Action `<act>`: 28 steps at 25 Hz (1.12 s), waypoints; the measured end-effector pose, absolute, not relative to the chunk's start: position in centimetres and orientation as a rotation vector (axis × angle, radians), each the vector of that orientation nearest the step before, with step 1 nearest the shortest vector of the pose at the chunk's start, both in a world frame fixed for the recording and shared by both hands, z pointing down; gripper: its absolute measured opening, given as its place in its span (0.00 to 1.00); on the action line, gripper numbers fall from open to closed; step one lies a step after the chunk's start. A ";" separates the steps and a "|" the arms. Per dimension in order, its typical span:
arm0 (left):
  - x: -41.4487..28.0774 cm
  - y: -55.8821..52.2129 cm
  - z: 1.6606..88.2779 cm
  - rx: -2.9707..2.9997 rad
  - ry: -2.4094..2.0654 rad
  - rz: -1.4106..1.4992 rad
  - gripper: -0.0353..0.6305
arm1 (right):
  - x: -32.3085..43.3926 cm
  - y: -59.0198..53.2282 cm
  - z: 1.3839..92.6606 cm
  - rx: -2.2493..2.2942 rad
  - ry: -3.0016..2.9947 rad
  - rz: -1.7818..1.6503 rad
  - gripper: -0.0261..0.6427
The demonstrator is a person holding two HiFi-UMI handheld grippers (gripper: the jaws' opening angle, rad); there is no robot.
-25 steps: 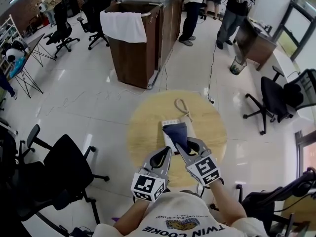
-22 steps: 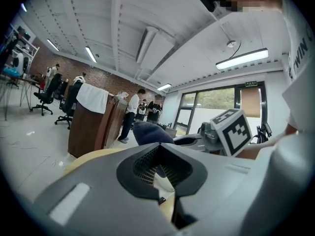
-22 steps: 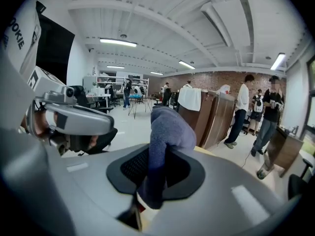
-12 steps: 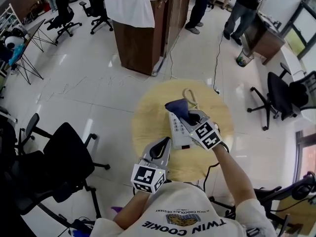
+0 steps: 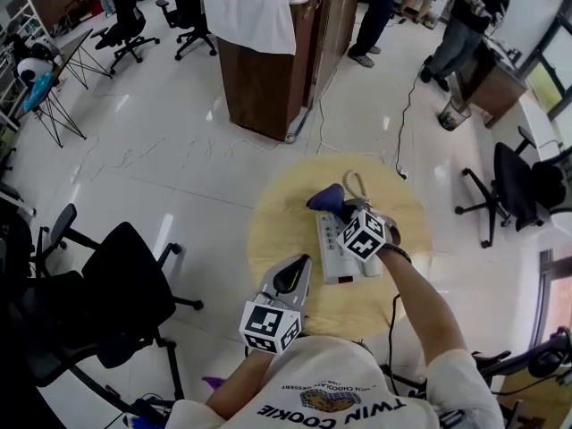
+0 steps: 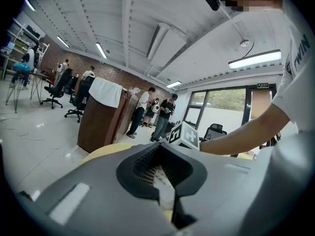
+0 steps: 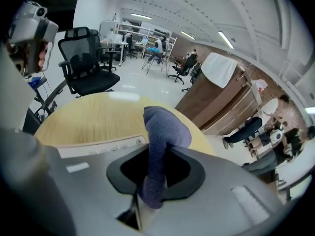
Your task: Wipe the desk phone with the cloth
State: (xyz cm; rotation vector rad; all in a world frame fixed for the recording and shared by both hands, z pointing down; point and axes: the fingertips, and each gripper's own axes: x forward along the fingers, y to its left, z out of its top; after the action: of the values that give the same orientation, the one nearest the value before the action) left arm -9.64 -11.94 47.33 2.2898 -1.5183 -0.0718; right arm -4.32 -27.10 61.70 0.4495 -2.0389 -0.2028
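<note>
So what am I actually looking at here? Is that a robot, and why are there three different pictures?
There is no robot. A person holds a pincer tool, called a gripper, in each hand. The top-down picture comes from a camera on the person's head. The other two come from cameras riding on each tool, looking along its two jaws. Below is a round wooden table with a desk phone lying on it. The right gripper is closed on a blue cloth, held at the phone's far end. The left gripper is shut and empty, held back near the person's body.
</note>
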 end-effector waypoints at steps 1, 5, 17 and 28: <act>-9.7 -11.9 47.4 2.291 -1.516 -0.068 0.04 | -4.4 -26.9 62.1 0.438 -2.032 -0.199 0.13; -10.2 -11.5 48.0 2.280 -1.523 -0.062 0.04 | -4.9 -24.8 62.8 0.387 -2.040 -0.171 0.13; -8.7 -11.6 47.1 2.316 -1.514 -0.081 0.04 | -3.7 -18.4 60.6 0.364 -2.119 -0.058 0.13; -7.8 -12.0 46.6 2.331 -1.520 -0.076 0.04 | -2.2 -13.6 58.6 0.421 -2.216 0.043 0.13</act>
State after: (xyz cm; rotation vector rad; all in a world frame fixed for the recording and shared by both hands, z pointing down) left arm -7.85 -11.97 46.64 2.3311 -1.5196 -0.0760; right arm -2.19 -13.59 58.63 0.4212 -2.2160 0.0430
